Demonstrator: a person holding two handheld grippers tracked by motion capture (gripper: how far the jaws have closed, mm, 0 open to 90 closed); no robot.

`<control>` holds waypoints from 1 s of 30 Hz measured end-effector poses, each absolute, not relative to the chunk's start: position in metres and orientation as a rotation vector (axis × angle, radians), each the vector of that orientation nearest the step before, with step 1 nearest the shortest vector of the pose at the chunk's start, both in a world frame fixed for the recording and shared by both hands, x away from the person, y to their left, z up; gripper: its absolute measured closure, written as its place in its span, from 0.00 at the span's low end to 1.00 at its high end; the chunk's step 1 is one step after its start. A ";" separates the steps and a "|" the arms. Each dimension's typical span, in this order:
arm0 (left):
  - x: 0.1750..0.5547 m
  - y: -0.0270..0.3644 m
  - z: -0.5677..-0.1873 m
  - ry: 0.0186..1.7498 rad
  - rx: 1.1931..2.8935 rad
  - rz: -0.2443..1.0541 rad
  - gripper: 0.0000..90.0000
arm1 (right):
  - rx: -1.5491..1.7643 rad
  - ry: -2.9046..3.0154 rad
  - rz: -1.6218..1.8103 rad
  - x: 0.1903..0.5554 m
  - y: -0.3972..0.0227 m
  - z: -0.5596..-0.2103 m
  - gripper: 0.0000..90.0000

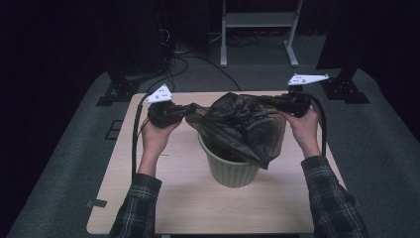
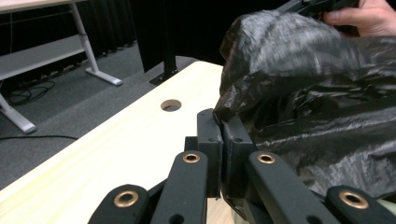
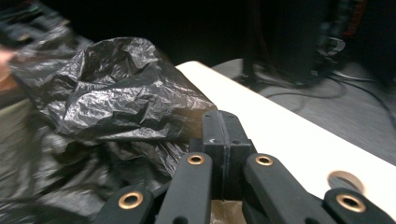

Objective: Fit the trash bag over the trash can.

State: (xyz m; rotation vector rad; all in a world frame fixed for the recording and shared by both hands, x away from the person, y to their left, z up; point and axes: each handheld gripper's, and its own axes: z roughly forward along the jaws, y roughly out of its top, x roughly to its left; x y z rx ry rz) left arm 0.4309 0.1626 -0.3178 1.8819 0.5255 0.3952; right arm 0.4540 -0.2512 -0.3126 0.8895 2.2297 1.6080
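Bin (image 1: 232,171) sat nearest us, mid-table (image 1: 148,198), black bag (image 1: 237,124) draped over its mouth. We had left gripper (image 1: 187,112) clamped on bag's left edge, jaws closed tight with film pinched between pads (image 2: 223,140). Right gripper (image 1: 273,101) likewise closed; film ran up to its jaws (image 3: 187,126), likely pinched. We held both edges apart, above rim, probably to stretch bag's mouth for fitting over bin.

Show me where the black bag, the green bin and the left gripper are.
black bag (image 1: 237,121), high view, crumpled middle of the plastic.
green bin (image 1: 232,171), high view, ribbed front wall.
left gripper (image 2: 223,135), left gripper view, between the jaw tips, shut on the bag's edge.
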 end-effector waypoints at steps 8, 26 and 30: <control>0.448 0.153 -0.338 0.581 1.949 0.342 0.98 | 1.049 2.189 1.523 0.462 -0.264 -0.334 1.00; 0.442 0.156 -0.383 0.632 2.058 0.255 0.99 | 1.127 2.273 1.435 0.450 -0.267 -0.375 1.00; 0.439 0.156 -0.391 0.640 2.059 0.234 0.99 | 1.133 2.279 1.441 0.447 -0.268 -0.380 1.00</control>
